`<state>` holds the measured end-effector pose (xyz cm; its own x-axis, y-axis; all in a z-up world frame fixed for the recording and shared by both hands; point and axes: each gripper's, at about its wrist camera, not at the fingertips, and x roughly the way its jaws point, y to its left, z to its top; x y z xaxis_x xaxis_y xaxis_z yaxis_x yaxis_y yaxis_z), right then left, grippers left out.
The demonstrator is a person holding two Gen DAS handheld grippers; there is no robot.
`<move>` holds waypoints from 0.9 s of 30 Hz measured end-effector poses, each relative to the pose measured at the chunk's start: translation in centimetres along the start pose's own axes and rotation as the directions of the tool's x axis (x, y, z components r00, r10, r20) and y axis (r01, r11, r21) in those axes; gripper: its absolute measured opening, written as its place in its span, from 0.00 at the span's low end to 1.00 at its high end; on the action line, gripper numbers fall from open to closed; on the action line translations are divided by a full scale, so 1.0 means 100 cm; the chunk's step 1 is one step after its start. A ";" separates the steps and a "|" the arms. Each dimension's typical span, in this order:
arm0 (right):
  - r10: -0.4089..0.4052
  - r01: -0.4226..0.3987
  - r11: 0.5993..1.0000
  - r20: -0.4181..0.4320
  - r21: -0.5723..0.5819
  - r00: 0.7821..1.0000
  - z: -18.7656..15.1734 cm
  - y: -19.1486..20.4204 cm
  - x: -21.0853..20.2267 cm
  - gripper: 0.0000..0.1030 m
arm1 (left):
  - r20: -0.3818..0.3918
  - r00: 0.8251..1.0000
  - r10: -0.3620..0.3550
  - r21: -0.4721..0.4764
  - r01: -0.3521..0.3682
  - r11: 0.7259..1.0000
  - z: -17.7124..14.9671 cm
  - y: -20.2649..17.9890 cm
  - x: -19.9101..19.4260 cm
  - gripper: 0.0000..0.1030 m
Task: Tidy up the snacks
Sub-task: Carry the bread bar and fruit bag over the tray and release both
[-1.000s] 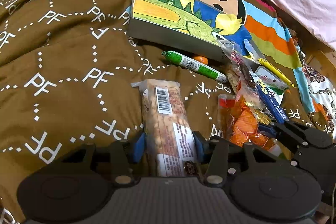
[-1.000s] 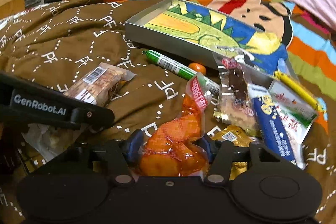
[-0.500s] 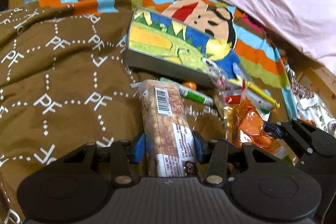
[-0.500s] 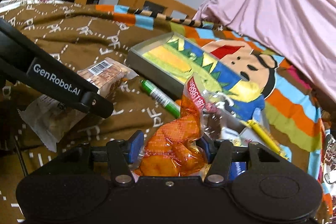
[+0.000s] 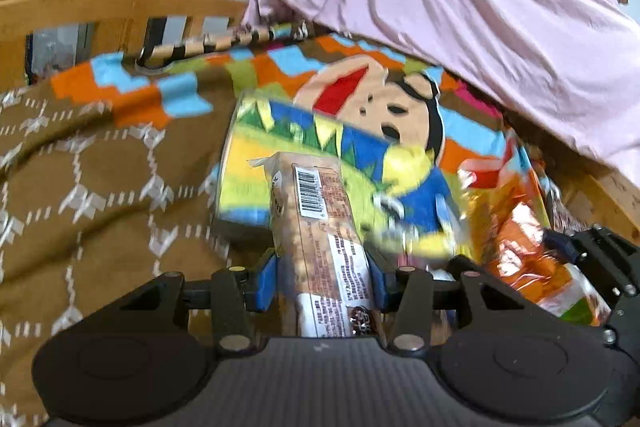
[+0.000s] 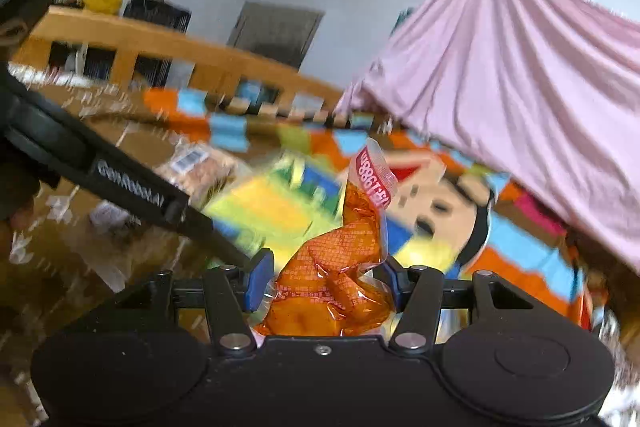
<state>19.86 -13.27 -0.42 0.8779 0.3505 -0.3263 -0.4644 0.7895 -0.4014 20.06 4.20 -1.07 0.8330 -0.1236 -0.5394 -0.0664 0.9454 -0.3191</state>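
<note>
- The brown quilt (image 5: 100,195) on my left is soft and rumpled, stitched with white dotted hexagons; behind it runs a wooden bed rail (image 5: 120,7) with slats.
- My left tongs (image 5: 322,277) are clamped on a long, rounded bar (image 5: 320,227) in a crinkly clear wrapper. A white barcode label faces up, and the blue pads press both its sides. It is up off the quilt.
- Past the bar lies a shallow rectangular tin (image 5: 248,163), grey-walled, its inside printed in yellow, green and blue.
- The tin sits on a blanket (image 5: 400,99) with bright blocks and a cartoon face.
- My right tongs (image 6: 326,285) grip a glossy orange pouch (image 6: 340,267), lumpy and creased, its clear top edge with red print standing upright. It too is in the air, near the tin.
- In the right view, my left tongs cross as a black matte bar at the left, the wrapped snack beyond them.
- At the right, a smooth pink sheet (image 6: 520,67) hangs in draped folds.
</note>
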 end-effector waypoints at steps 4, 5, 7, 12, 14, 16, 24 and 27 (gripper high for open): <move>-0.013 0.015 0.999 0.063 -0.035 0.998 0.004 -0.028 0.038 0.55 | 0.035 0.999 0.012 0.019 -0.013 1.000 0.033 -0.011 0.027 0.48; -0.021 0.024 0.999 0.075 -0.046 0.997 0.002 -0.033 0.048 0.55 | 0.041 0.999 0.015 0.029 -0.016 0.999 0.040 -0.014 0.036 0.48; -0.033 0.038 0.998 0.089 -0.055 0.995 0.001 -0.045 0.069 0.55 | 0.043 0.999 0.016 0.047 -0.018 0.999 0.054 -0.020 0.055 0.48; -0.030 0.034 0.999 0.094 -0.042 0.995 -0.005 -0.068 0.119 0.55 | 0.029 1.000 0.002 0.085 -0.004 0.996 0.080 -0.038 0.114 0.48; -0.026 0.027 1.000 0.078 -0.011 0.997 -0.007 -0.079 0.136 0.55 | 0.018 1.000 -0.015 0.065 0.014 0.998 0.087 -0.041 0.137 0.48; -0.022 0.020 1.000 0.066 0.024 0.998 -0.012 -0.091 0.150 0.55 | 0.010 1.000 -0.013 0.058 0.013 0.998 0.091 -0.043 0.155 0.48; 0.037 -0.025 0.986 -0.074 0.165 0.997 -0.038 -0.116 0.190 0.55 | -0.063 0.996 0.063 0.073 -0.058 0.996 0.083 -0.044 0.205 0.48; 0.069 -0.043 0.981 -0.133 0.188 0.989 -0.045 -0.114 0.199 0.55 | -0.106 0.990 0.095 0.080 -0.087 0.993 0.075 -0.041 0.215 0.48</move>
<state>42.08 -17.53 -6.20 0.8203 0.3343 -0.4641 -0.4717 0.8543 -0.2184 42.39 -0.04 -5.50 0.7598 -0.0645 -0.6470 -0.0944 0.9736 -0.2079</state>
